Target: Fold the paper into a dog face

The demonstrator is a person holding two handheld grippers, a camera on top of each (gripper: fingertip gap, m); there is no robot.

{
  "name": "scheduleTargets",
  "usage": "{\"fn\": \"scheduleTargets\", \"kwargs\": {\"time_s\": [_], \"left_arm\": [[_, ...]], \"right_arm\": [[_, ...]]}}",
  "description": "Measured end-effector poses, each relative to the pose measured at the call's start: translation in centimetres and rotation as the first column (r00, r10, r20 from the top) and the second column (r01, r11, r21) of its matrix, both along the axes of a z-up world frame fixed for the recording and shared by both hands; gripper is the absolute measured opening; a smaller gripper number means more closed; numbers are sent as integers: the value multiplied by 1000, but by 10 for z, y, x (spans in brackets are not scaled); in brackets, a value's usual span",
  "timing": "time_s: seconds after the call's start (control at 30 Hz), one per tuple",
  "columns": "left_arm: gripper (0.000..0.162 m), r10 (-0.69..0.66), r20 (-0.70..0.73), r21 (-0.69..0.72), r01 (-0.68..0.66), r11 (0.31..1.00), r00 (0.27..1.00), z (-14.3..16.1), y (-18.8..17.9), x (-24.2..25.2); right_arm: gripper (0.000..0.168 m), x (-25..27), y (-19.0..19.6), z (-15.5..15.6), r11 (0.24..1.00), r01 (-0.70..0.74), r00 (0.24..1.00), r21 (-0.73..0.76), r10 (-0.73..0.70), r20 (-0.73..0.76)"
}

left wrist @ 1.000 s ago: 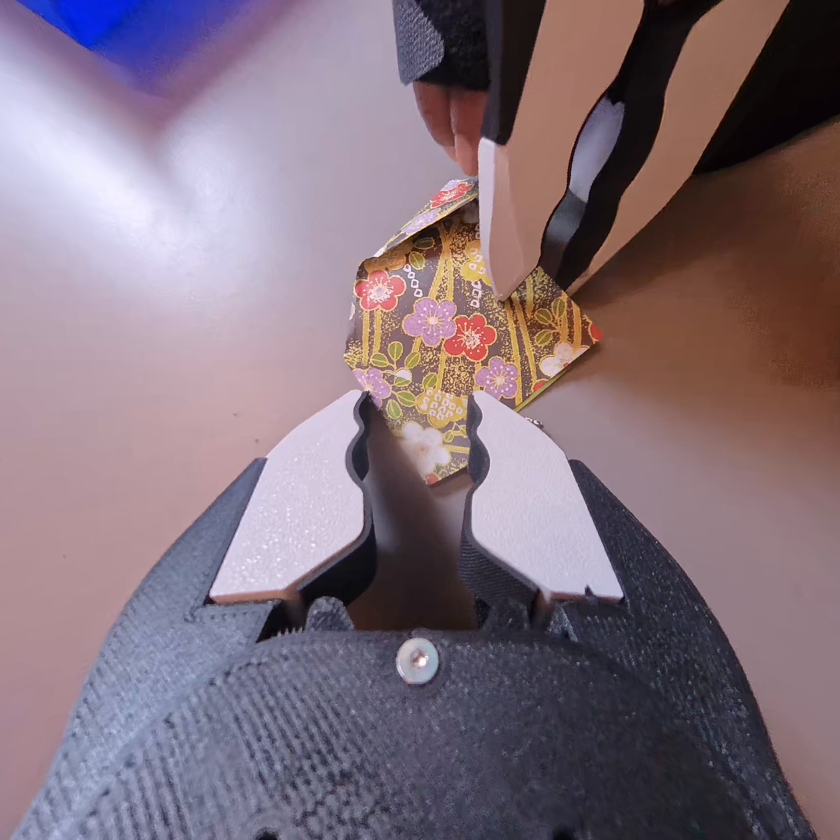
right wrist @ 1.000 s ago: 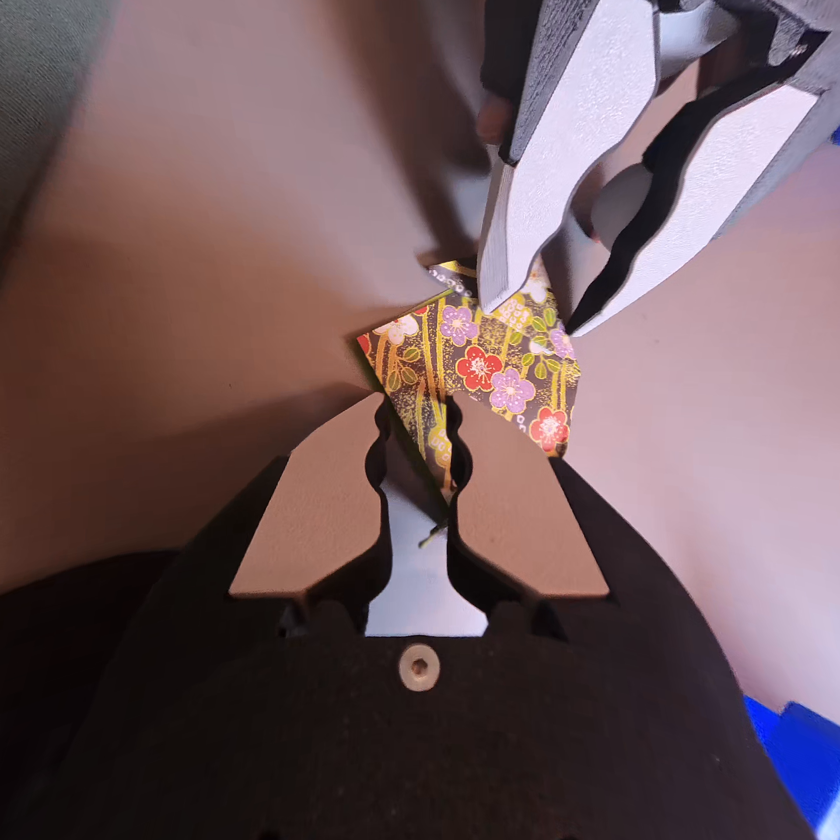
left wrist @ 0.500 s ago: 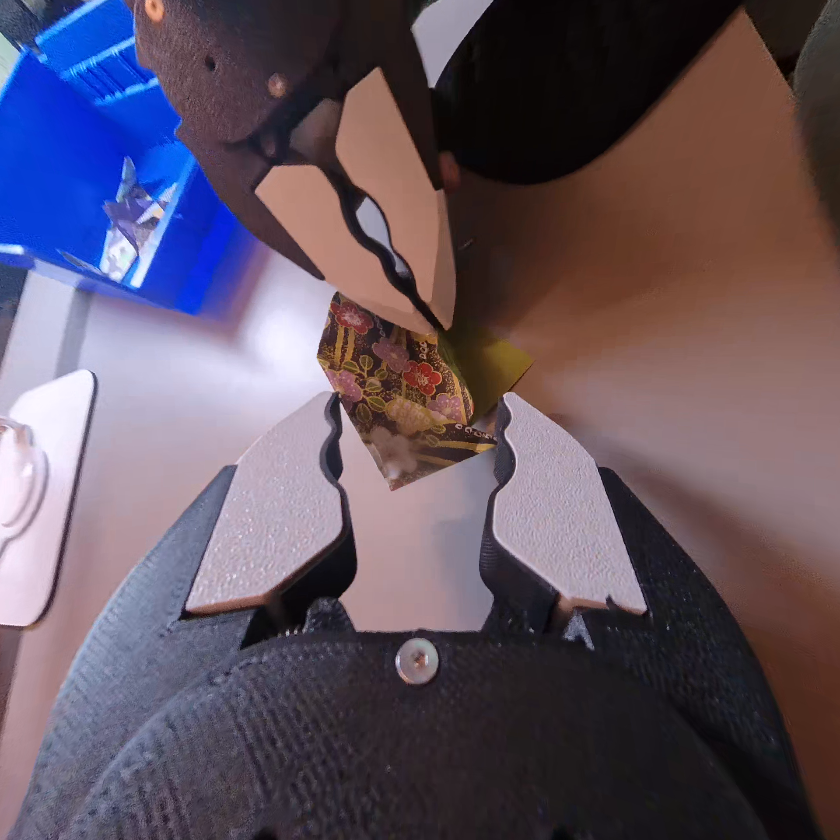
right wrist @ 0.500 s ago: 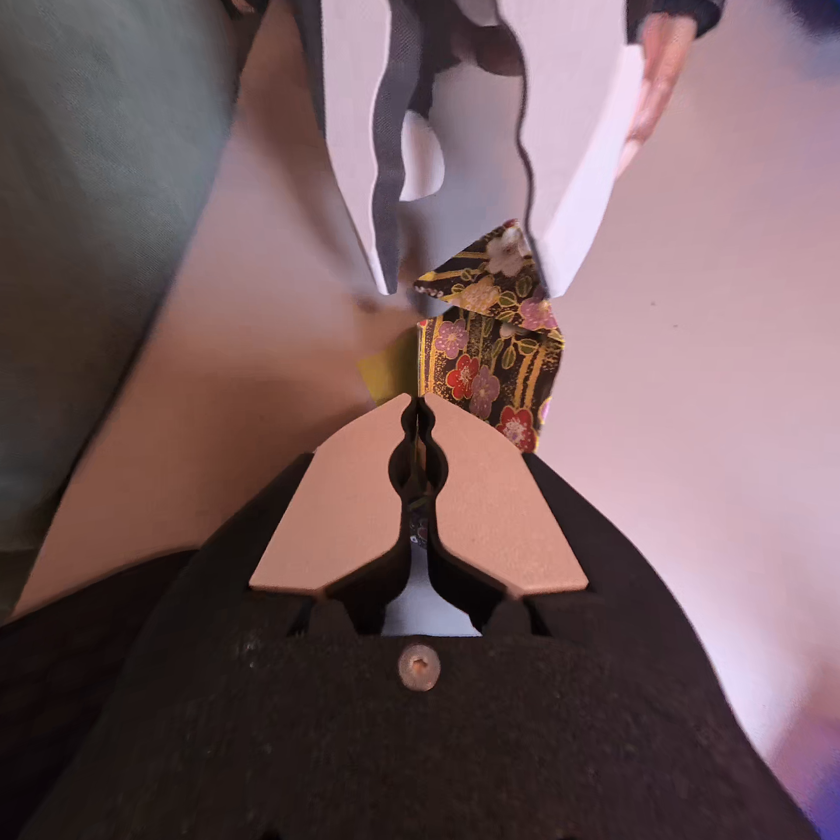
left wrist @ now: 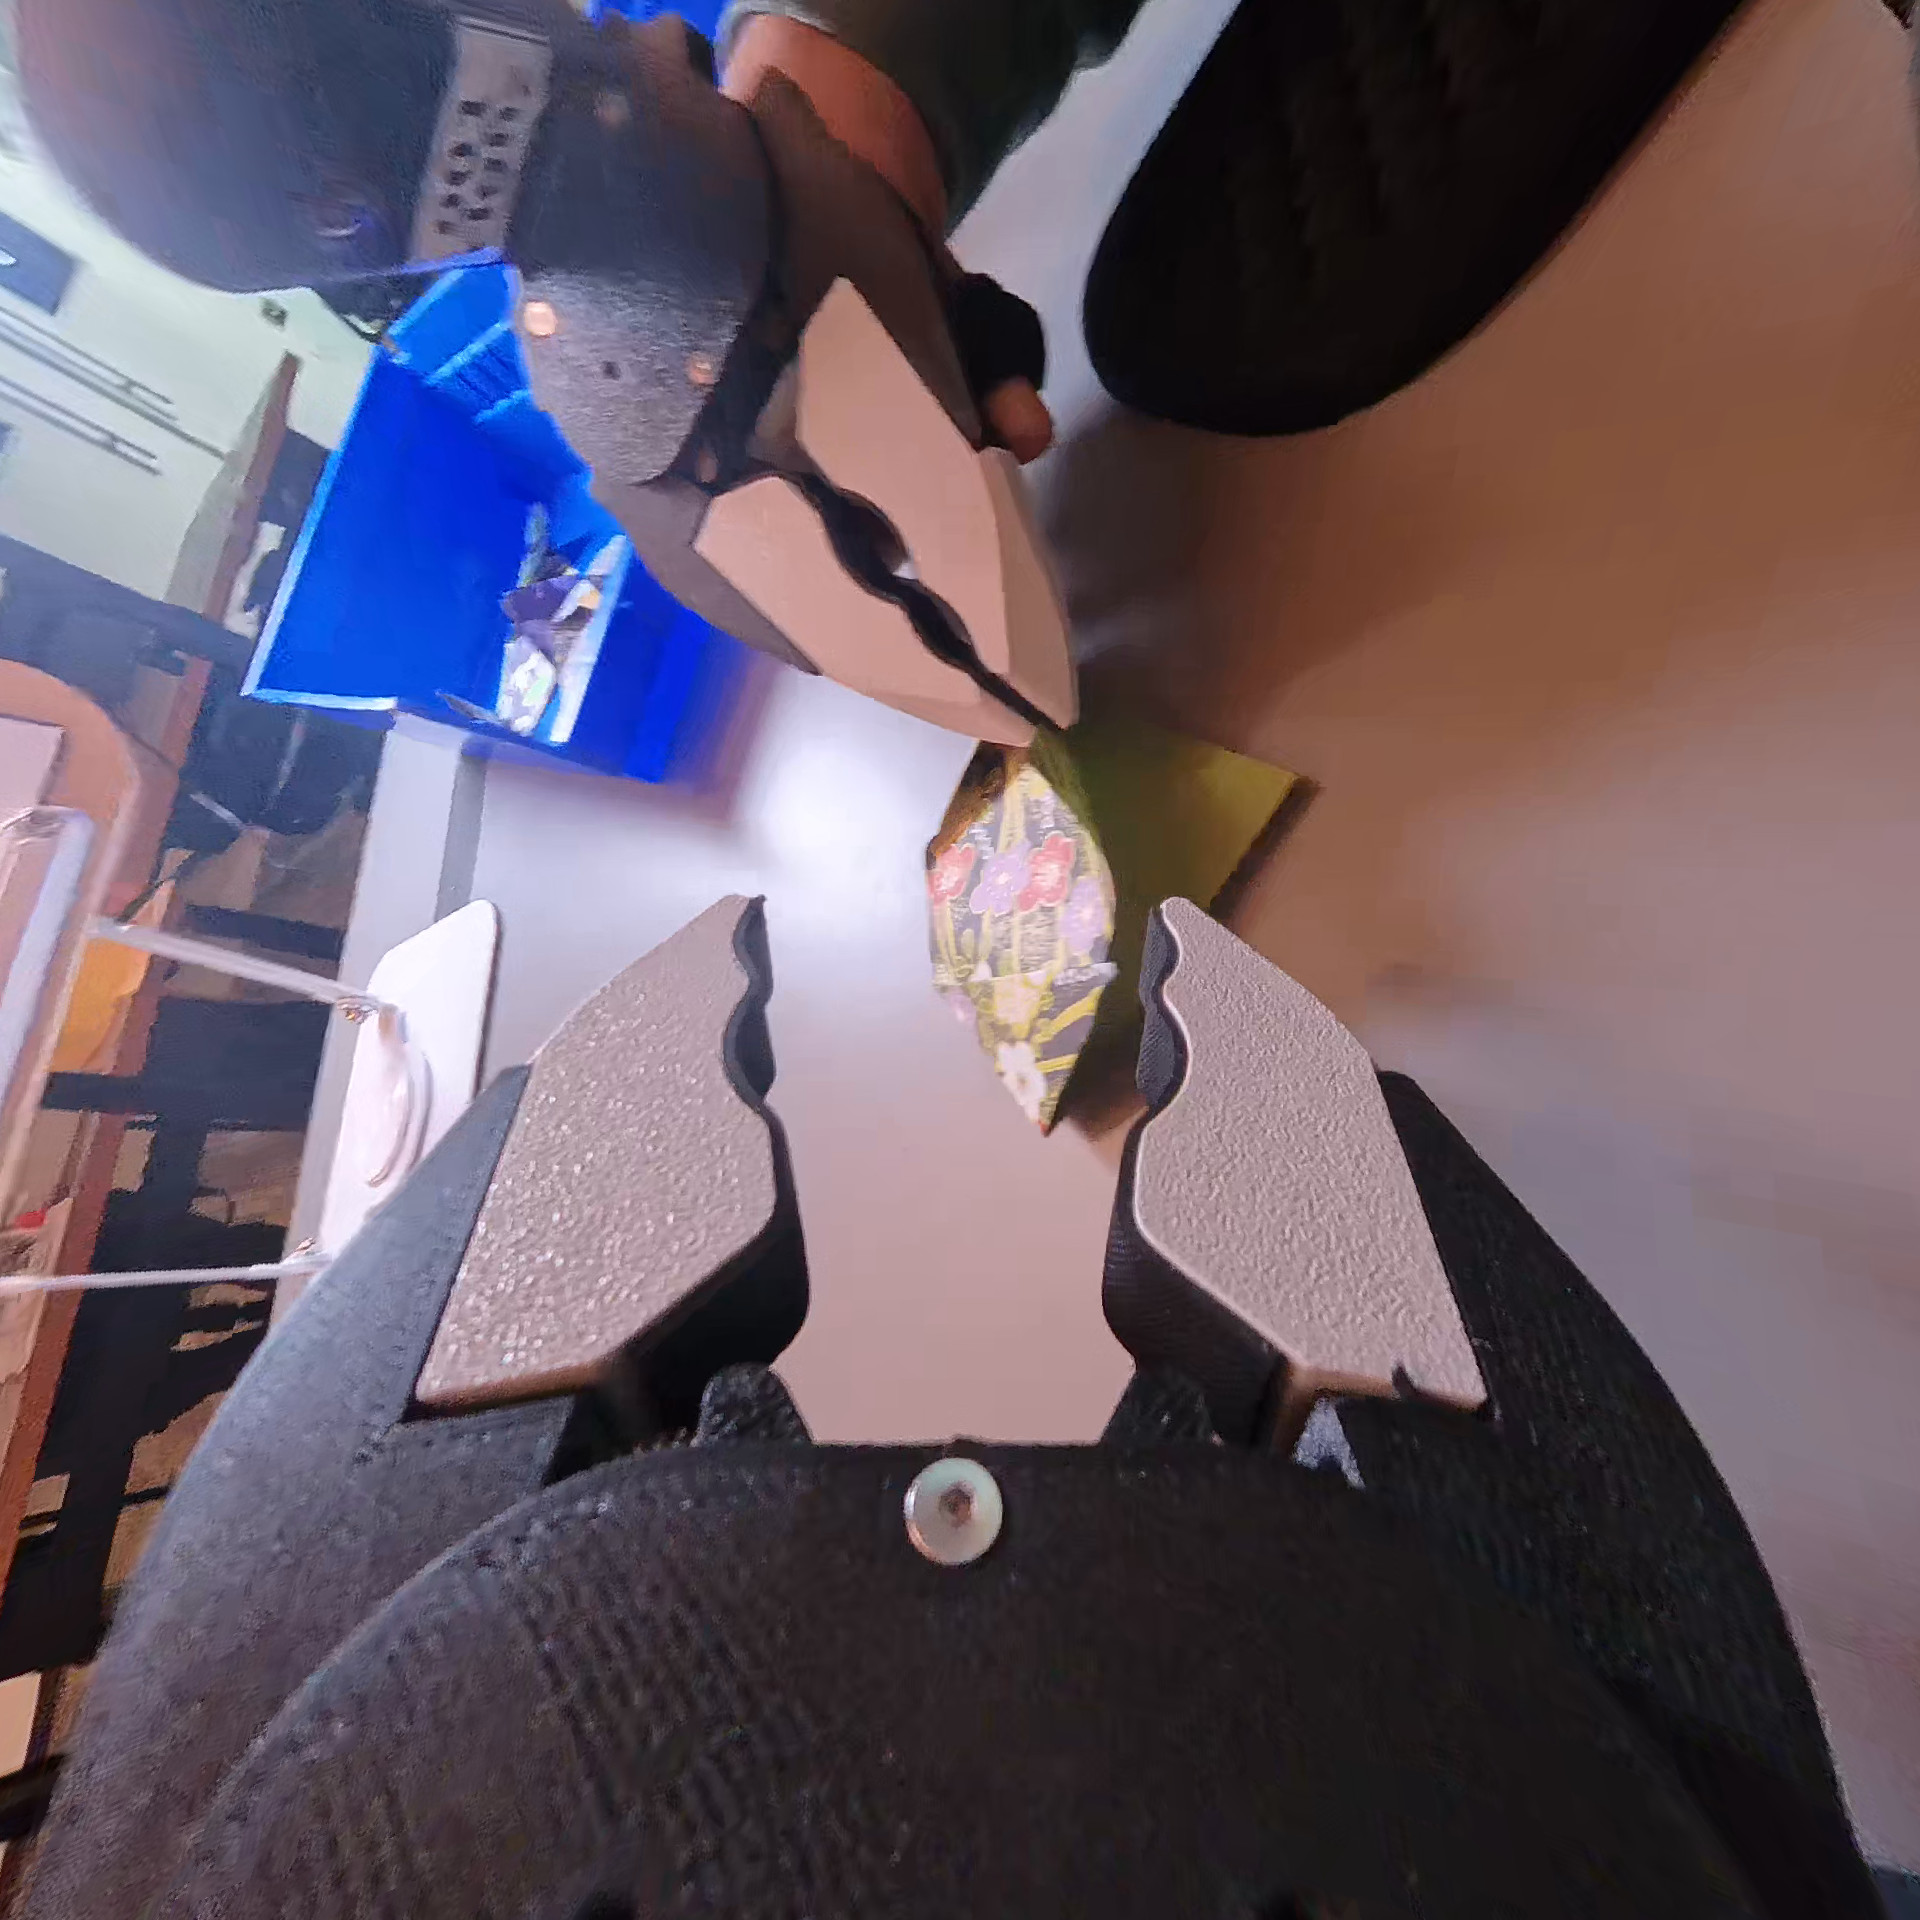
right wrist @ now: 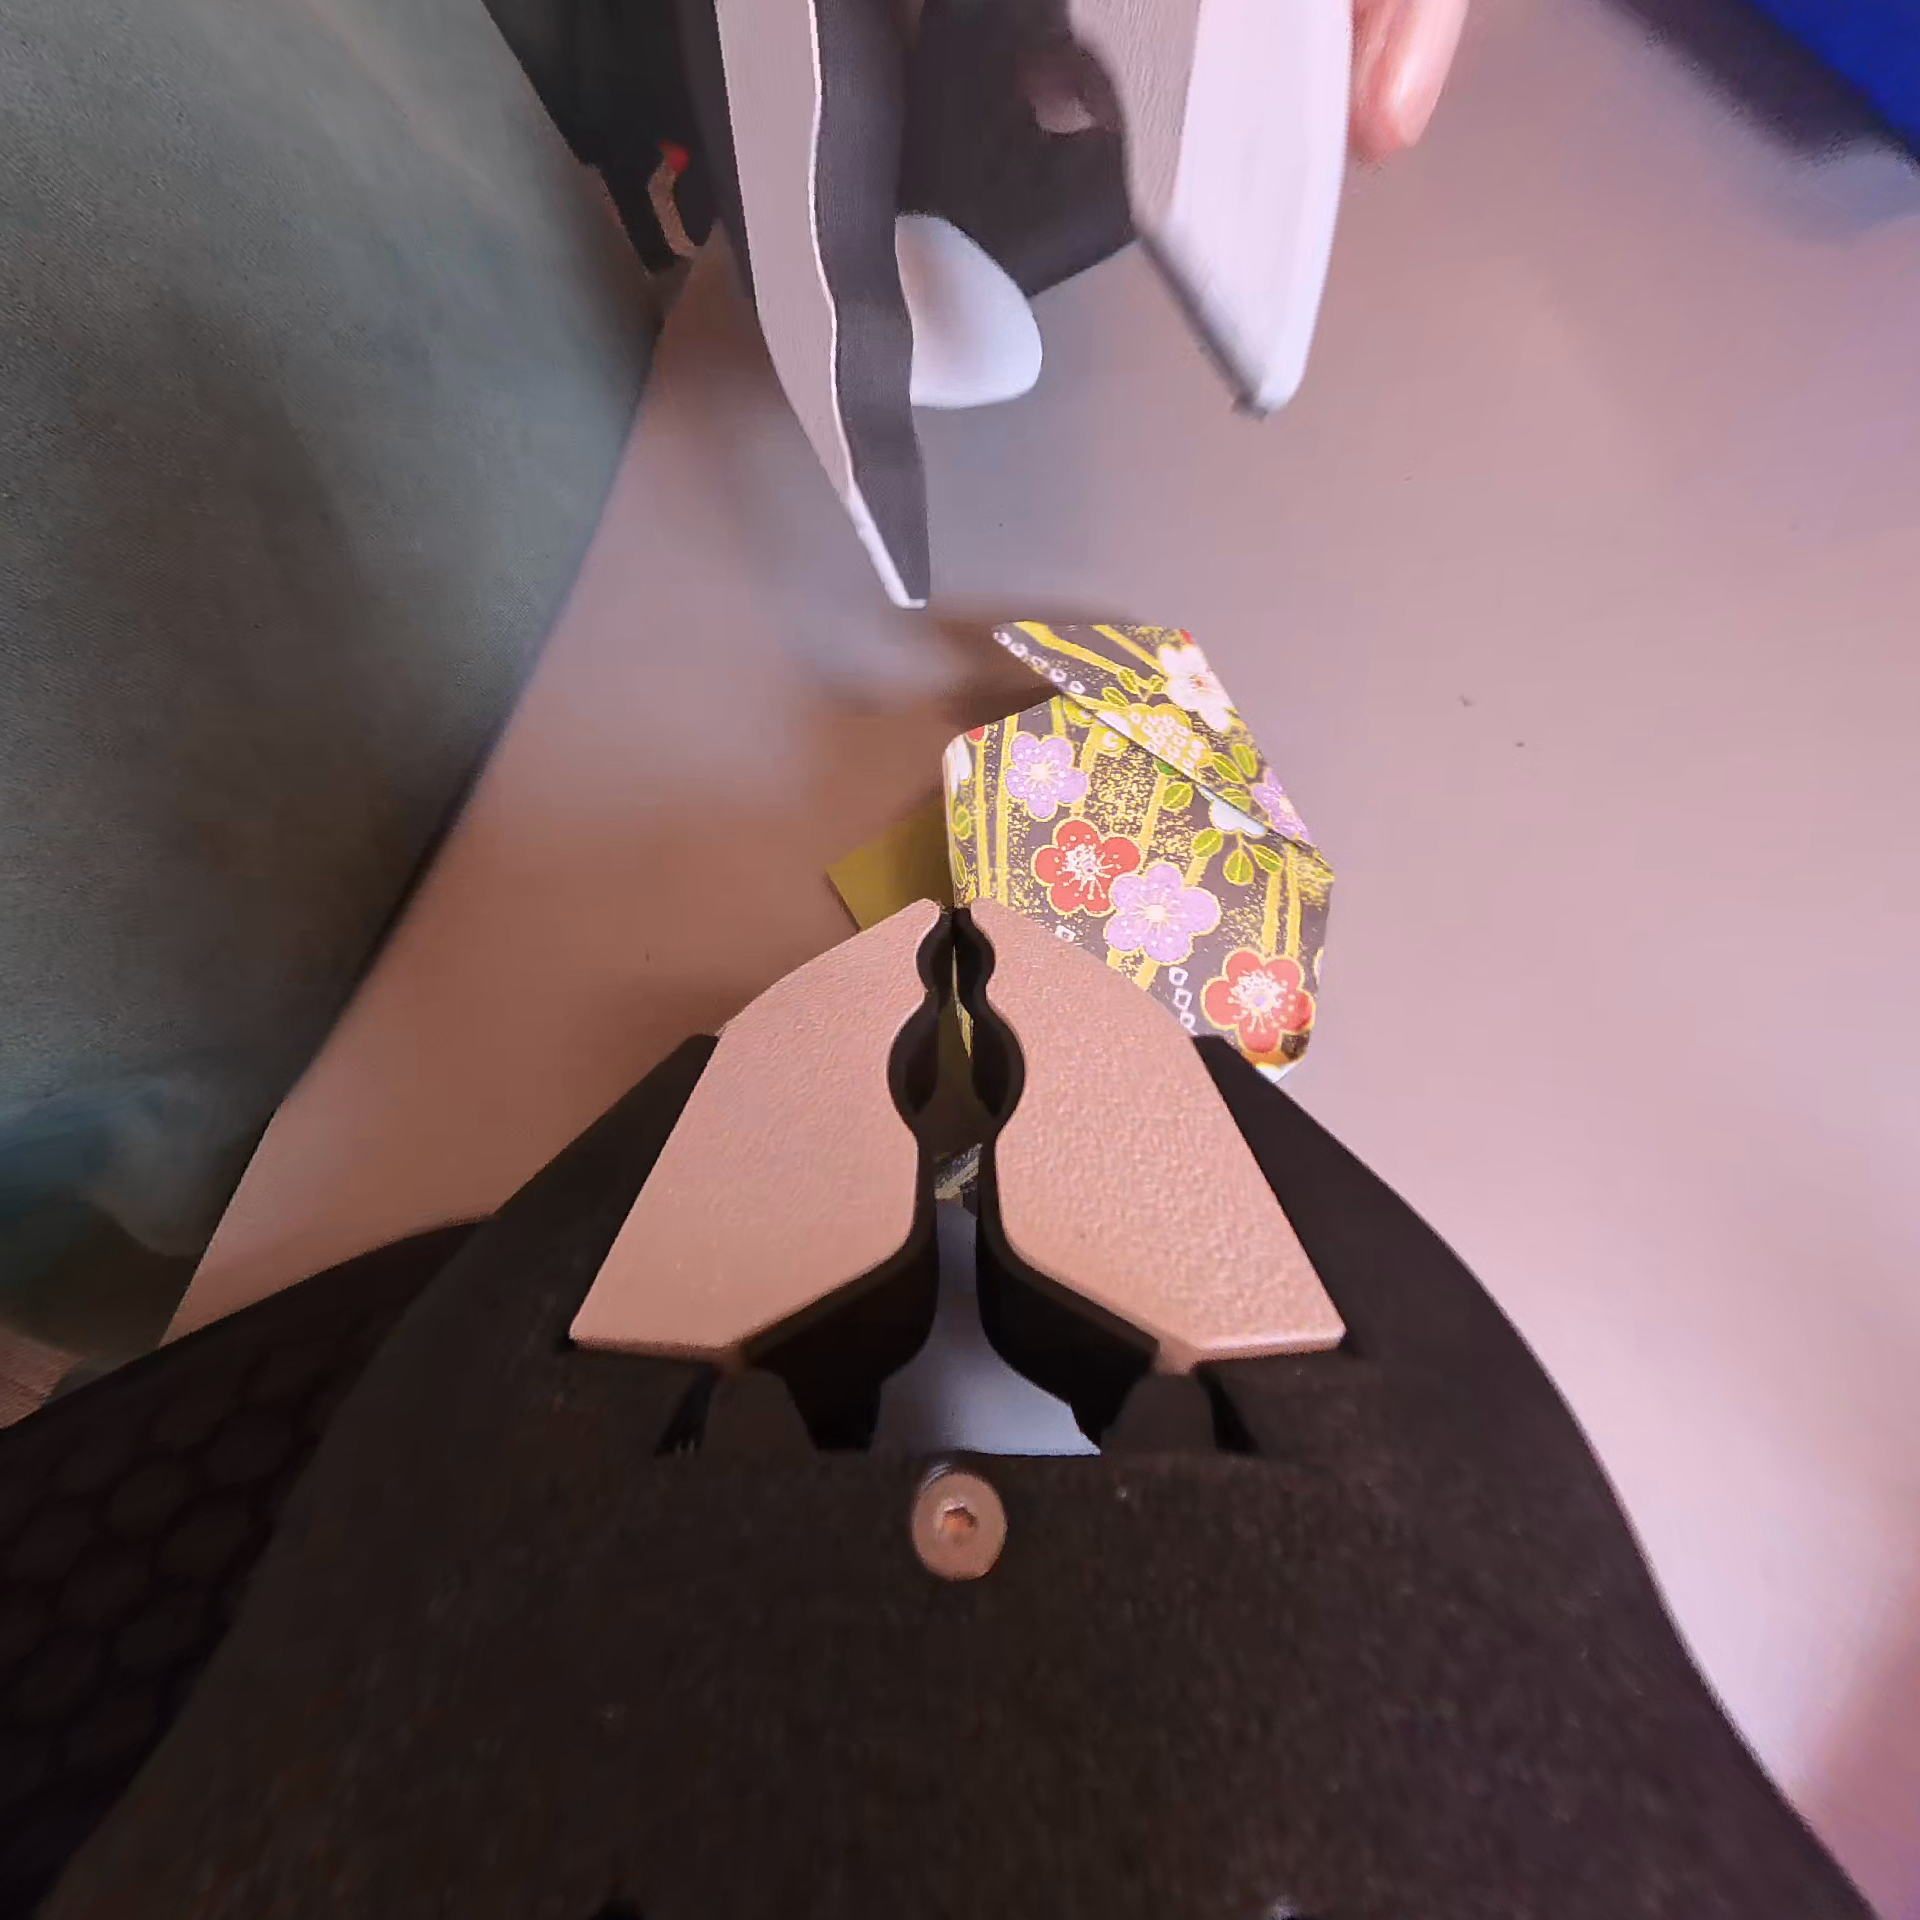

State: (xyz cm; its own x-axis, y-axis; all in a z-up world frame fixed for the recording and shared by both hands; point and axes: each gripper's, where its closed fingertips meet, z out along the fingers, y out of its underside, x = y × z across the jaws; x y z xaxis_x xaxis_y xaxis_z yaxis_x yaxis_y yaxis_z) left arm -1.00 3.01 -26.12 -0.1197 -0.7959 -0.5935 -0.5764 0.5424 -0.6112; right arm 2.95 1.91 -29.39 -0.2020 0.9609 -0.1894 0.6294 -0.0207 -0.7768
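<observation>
So the right gripper point(right wrist: 954, 920) was clamped tight on one edge of the folded paper point(right wrist: 1132, 831), the floral one with red and purple blossoms on black and gold stripes. Its plain yellow-green underside peeked out on the side. The paper sat on the pale table point(right wrist: 1558, 831), partly lifted where the fingers pinched it, with one small flap folded over at its far corner.

The left gripper point(left wrist: 956, 914) was spread wide and holding nothing, hovering just short of the paper's near point; the paper was closer to its right finger point(left wrist: 1278, 1143).

Off to the side there was a blue bin point(left wrist: 416, 561) with some folded pieces in it, well apart from the paper
</observation>
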Motion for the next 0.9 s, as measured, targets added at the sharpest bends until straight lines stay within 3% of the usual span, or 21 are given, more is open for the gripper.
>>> {"fn": "scheduleTargets", "kwargs": {"time_s": [0.23,0.43,0.57,0.63,0.7,0.77,0.83,0.9], "left_arm": [[57,-58,-156,-5,58,998,986,-47,-6,10],[4,-54,-152,29,59,998,987,-49,-1,12],[0,-26,-119,-65,18,998,993,-46,2,9],[0,-23,-115,-99,11,995,993,-47,2,10],[0,-7,-120,-117,-7,993,993,-48,3,11],[0,5,-126,-138,-22,990,992,-50,4,12],[0,24,-115,-154,-42,987,993,-49,6,14],[3,11,-122,-171,-32,985,992,-52,2,13]], "right_arm": [[0,-8,-3,10,999,-26,998,-43,23,-66],[1,-4,5,15,1000,28,995,-4,-28,-100],[40,-1,0,14,983,58,997,177,-49,-59],[49,-4,-3,12,950,66,998,305,-57,-40],[46,-13,-5,13,919,86,996,385,-67,-62],[28,-19,-5,16,897,99,994,431,-70,-81],[0,-20,-2,17,889,112,993,444,-86,-78],[0,-19,-1,16,917,107,994,384,-94,-52]]}}
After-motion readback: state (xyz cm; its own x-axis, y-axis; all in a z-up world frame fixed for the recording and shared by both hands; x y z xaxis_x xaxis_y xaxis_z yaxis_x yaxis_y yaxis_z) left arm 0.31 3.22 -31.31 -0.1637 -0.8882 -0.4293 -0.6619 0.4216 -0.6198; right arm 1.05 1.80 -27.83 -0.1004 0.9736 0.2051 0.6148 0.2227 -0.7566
